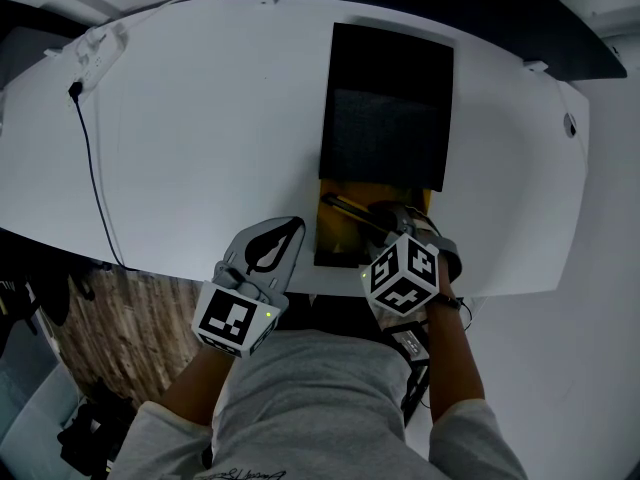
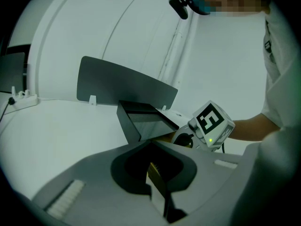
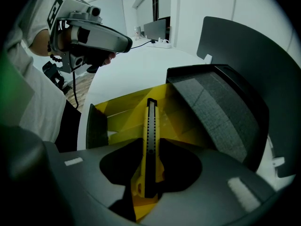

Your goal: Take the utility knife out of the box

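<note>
A black box (image 1: 385, 118) lies open on the white table (image 1: 200, 138), its foam-lined lid folded back and its yellow inside (image 3: 122, 108) facing me. The yellow and black utility knife (image 3: 150, 131) lies lengthwise in the box, its tip pointing away. My right gripper (image 1: 385, 230) points steeply down into the box's near end, and the right gripper (image 3: 149, 159) is shut on the knife's handle. My left gripper (image 1: 278, 240) rests at the table's front edge, left of the box, shut and empty. The left gripper view shows the left gripper (image 2: 151, 149), the box (image 2: 141, 121) and the right gripper's marker cube (image 2: 214, 124).
A black cable (image 1: 95, 178) runs down the table's left side from a white power strip (image 1: 95, 53). A dark panel (image 2: 127, 84) stands behind the box. The table's front edge (image 1: 150, 268) is close to my body, with wood floor below.
</note>
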The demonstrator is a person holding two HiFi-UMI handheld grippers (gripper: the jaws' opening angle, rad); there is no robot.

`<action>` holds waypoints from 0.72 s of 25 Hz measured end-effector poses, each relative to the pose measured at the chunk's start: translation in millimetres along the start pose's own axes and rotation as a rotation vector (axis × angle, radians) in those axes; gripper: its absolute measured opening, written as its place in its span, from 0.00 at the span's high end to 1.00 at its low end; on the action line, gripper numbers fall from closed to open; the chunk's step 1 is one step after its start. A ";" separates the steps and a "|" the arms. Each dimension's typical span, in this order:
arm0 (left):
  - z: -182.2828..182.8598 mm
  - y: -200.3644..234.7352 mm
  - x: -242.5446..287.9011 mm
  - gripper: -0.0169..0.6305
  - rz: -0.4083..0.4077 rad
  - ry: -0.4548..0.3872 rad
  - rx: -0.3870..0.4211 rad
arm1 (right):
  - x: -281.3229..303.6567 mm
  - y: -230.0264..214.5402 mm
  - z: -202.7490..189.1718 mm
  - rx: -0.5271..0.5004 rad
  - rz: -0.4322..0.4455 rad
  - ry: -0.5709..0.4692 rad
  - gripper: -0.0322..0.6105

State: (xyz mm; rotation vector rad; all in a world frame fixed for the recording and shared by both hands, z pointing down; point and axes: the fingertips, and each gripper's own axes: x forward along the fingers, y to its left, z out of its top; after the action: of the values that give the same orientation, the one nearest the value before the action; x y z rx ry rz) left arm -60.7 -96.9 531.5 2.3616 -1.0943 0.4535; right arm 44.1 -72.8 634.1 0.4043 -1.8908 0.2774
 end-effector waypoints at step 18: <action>19.4 -9.5 -13.0 0.97 -0.008 -0.028 0.051 | -35.5 -6.2 11.1 0.079 -0.040 -0.087 0.75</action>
State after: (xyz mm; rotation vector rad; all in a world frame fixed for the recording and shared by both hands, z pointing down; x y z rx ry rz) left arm -59.6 -94.5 506.4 2.4224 -1.0979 0.4525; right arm 48.2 -77.6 596.9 0.5147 -1.9585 0.3127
